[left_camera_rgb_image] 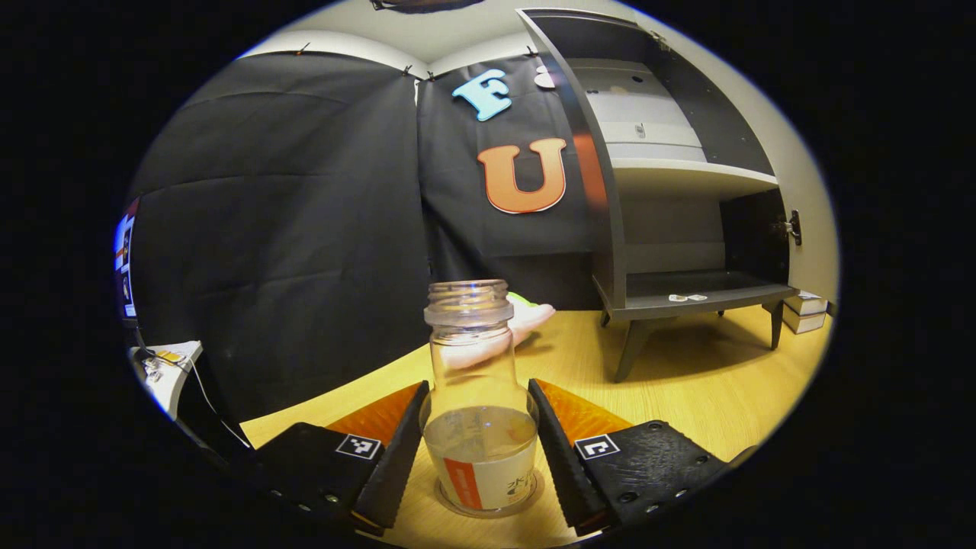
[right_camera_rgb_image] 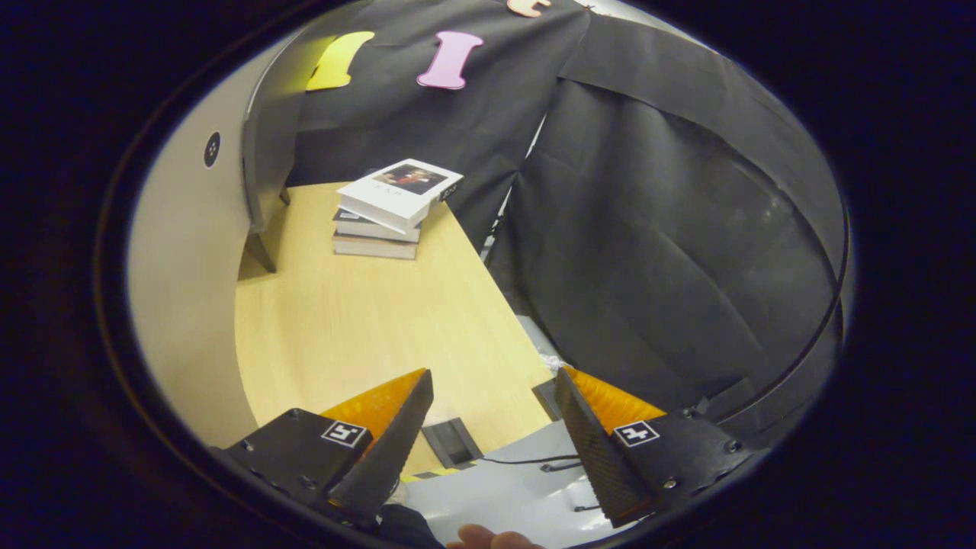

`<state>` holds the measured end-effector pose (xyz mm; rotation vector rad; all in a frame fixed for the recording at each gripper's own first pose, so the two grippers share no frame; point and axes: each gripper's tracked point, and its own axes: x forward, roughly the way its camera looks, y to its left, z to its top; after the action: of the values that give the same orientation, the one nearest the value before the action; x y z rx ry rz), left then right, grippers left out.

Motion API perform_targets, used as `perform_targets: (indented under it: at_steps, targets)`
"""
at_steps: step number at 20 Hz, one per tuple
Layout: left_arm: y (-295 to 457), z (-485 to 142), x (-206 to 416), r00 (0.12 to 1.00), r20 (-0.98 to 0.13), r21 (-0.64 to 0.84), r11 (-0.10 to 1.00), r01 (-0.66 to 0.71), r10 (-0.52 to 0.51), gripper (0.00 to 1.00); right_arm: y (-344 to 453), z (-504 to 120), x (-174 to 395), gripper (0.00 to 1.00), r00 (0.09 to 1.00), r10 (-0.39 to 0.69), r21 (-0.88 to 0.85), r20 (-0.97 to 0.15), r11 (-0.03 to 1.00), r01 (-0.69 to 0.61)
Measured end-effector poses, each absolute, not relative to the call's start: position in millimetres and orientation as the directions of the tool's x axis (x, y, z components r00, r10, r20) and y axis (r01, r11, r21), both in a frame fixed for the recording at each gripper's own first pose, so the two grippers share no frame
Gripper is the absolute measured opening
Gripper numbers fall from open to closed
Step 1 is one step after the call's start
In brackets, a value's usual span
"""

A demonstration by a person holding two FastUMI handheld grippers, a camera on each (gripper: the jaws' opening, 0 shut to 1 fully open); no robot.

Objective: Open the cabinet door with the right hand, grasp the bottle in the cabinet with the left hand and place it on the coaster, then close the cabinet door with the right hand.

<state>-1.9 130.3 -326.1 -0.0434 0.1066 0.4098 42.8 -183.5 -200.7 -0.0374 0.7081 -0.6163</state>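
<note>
Left gripper view shows one bottle (left_camera_rgb_image: pixel 480 396) standing upright on the counter (left_camera_rgb_image: pixel 686 389), on a round clear coaster (left_camera_rgb_image: pixel 488 503) whose rim shows at its base. It is clear, has no cap, holds some liquid at the bottom and wears a label. The left gripper (left_camera_rgb_image: pixel 480 450) stands around the bottle, its two fingers (left_camera_rgb_image: pixel 396 450) spread either side of the lower body with narrow gaps, not pressing on it. Behind the neck lies a pale pink thing with a green bit, too blurred to tell. One cabinet (left_camera_rgb_image: pixel 686 229) stands on legs at the right with its door (left_camera_rgb_image: pixel 587 152) swung open; two shelves show inside, the lower one bearing two small flat pieces. Right gripper view has the right gripper (right_camera_rgb_image: pixel 488 442) wide open, holding nothing, over the counter's edge. Three books (right_camera_rgb_image: pixel 393 206) are stacked farther back on the counter, near a cabinet leg (right_camera_rgb_image: pixel 259 252).
</note>
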Motion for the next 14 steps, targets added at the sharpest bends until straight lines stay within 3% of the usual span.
perform_targets:
  at_steps: [14]
  targets:
    - [135.1, -340.5, -4.0, 0.903, -0.165, -0.001, 0.915, -0.403, 0.397, 0.81, -173.4, -216.6, 35.4, 1.00, 0.578, -0.512, -0.220, -0.635, 0.837, 0.500]
